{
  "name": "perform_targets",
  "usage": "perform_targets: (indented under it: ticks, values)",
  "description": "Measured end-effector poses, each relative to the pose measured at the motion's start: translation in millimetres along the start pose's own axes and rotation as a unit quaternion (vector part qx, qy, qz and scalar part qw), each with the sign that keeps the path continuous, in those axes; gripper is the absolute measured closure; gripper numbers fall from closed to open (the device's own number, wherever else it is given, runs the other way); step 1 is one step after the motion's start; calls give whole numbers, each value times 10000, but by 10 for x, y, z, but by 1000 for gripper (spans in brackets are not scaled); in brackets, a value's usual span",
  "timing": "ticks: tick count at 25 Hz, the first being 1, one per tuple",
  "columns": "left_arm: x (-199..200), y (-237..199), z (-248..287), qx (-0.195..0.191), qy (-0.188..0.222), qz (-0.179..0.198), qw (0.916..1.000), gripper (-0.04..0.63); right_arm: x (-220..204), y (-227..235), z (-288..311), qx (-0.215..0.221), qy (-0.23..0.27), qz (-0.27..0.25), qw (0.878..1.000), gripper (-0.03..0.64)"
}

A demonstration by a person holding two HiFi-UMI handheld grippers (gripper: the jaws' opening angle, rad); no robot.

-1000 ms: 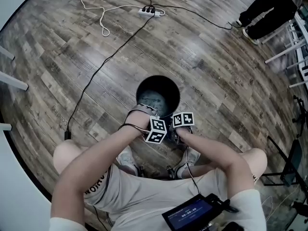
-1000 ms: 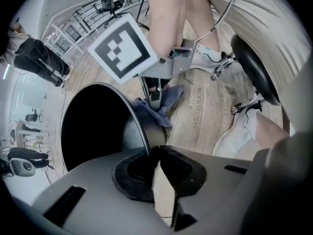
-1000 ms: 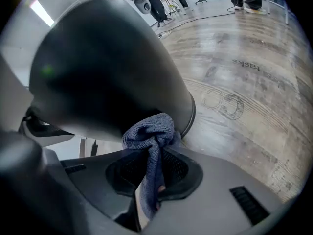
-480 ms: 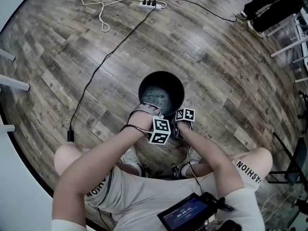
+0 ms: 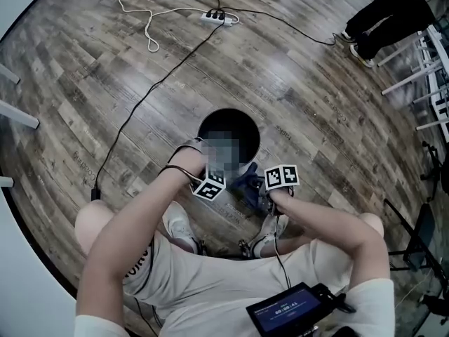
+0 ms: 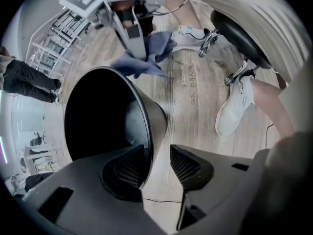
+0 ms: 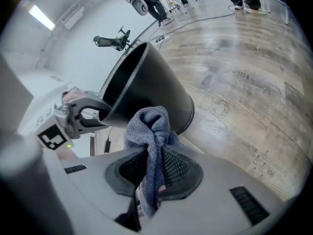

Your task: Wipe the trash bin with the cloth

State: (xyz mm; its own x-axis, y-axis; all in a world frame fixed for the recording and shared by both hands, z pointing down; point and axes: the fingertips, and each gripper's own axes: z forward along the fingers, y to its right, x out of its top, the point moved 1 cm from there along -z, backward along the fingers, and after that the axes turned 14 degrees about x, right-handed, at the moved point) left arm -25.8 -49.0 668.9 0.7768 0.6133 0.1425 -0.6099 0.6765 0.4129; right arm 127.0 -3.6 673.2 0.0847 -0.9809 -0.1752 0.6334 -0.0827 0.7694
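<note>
Left gripper (image 6: 157,153), its jaws just sprung apart, straddles the near rim of the black trash bin (image 6: 98,116); the thin wall stands in the gap, closer to the pad at frame left, and the pads are not closed on it. The right gripper (image 7: 155,156) is clamped on a bunched blue cloth (image 7: 149,126), which bulges out past its jaws just beside the bin's outer wall. In the head view the bin stands at the centre of the frame on the wooden floor (image 5: 316,83), long axis upright, open mouth facing the camera. Both bare forearms reach up from the lower edge. The left hand (image 5: 184,161) sits at the bin's lower-left rim with its gripper aimed steeply down, and the right hand (image 5: 280,199) is at the bin's lower right. White shoes (image 5: 181,232) rest just below the bin.
</note>
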Motion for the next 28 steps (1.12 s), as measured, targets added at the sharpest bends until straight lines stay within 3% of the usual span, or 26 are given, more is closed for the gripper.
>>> perform_targets:
  ticks: [6, 7, 9, 12, 18, 28]
  values:
    - [21, 52, 83, 91, -120, 136, 9998, 423, 95, -646, -213, 506, 487, -116, 9975, 558]
    - [22, 36, 92, 142, -151, 161, 9997, 433, 118, -699, -213, 537, 556, -121, 9969, 558]
    - [32, 2, 98, 210, -197, 166, 9994, 514, 165, -755, -186, 550, 656, -143, 9962, 558]
    - [71, 6, 84, 140, -229, 65, 9996, 518, 221, -738, -108, 492, 724, -203, 9960, 558]
    - [167, 13, 50, 74, -305, -174, 9994, 529, 225, -407, 109, 218, 722, -182, 9970, 558]
    - [419, 22, -1, -103, -344, -578, 9977, 552, 137, 602, 668, -259, 485, -13, 9985, 558]
